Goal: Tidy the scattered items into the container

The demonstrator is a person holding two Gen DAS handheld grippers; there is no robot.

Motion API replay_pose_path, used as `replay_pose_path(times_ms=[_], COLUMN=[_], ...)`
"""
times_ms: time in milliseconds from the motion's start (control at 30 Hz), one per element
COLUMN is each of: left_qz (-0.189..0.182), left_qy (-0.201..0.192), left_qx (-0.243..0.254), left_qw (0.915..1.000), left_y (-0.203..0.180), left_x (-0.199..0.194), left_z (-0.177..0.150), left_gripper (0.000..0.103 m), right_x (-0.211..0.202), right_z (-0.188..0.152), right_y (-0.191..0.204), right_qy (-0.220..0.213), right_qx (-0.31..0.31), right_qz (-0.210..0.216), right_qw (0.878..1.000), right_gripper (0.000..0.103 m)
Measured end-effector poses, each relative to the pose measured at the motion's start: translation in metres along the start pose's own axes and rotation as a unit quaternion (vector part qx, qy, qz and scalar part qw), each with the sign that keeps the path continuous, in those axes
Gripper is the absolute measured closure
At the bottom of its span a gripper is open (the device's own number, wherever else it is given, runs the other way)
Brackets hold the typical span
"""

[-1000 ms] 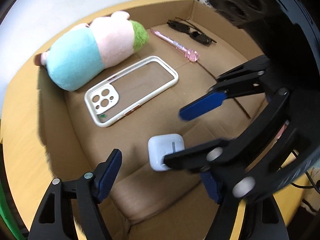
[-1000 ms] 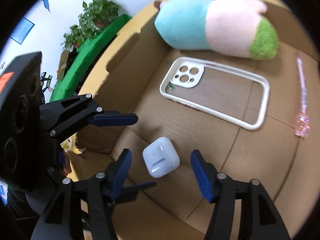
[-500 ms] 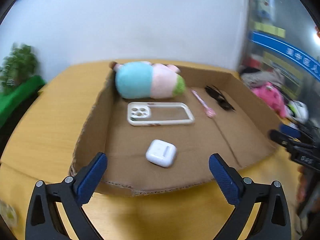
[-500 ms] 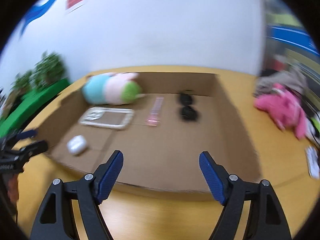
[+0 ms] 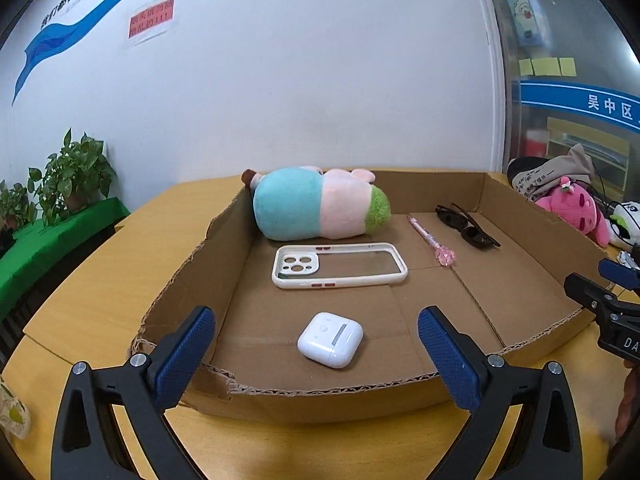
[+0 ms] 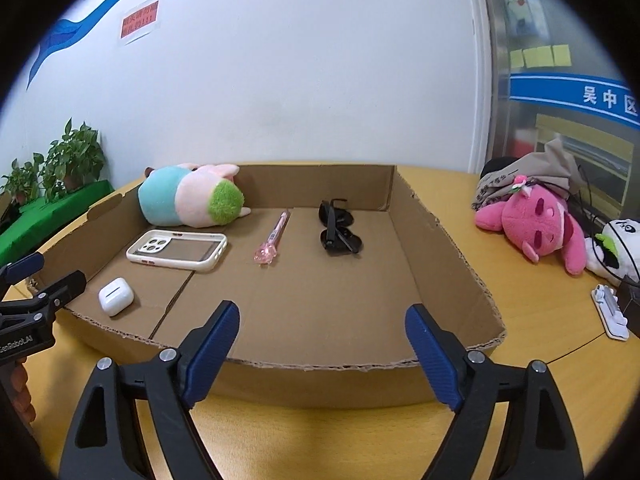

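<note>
Now both empty: left claw point(image 5: 316, 350) spread wide, right claw point(image 6: 322, 346) opening. Ahead, box point(image 6: 452, 248) holds earbud case point(image 5: 330, 339); may snag torn rim when reaching back in.

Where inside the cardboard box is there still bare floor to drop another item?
The widest free patch in the cardboard box is its right half, between the sunglasses and the right wall, reaching the near edge. A smaller gap lies between the earbud case and pink pen. The back-left corner is crowded: plush toy, phone case.
</note>
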State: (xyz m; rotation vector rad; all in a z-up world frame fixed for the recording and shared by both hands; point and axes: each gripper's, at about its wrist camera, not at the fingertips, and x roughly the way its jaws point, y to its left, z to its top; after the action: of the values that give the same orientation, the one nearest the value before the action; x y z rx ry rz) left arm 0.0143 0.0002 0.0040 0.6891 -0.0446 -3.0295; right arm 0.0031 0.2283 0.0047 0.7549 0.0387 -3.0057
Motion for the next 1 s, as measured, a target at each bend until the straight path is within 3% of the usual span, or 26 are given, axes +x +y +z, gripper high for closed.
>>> replay_pose_path(times_ms=[333,533,733,1000], left_qz=[-0.013,-0.079,-0.069,-0.070], left_qy=[0.006,0.038,0.037,0.038], left_qx=[-0.007,-0.050,-0.043,-0.044], left_qw=[0.9999,0.9949,0.9961,0.9958], left_y=[0.002,0.018,0.013,0.013], left_x=[0.000,0.012,0.012,0.012], left_z=[-0.001,-0.001,-0.001,-0.001], left_gripper=[0.000,0.000,0.000,0.000], right_x=[-0.001,0.000,0.001,0.001], right_z=[-0.001,-0.001,-0.001,-0.001], right_y=[0.000,0.001,0.003,0.003], right_qy=[-0.005,-0.003,-0.002,-0.002], right_qx=[0.001,-0.002,-0.001,-0.002], right_qz=[0.002,0.008,0.005,0.008], right_qw=[1.000,1.000,1.000,1.000], right_gripper=[0.014,0.009,0.001,0.001])
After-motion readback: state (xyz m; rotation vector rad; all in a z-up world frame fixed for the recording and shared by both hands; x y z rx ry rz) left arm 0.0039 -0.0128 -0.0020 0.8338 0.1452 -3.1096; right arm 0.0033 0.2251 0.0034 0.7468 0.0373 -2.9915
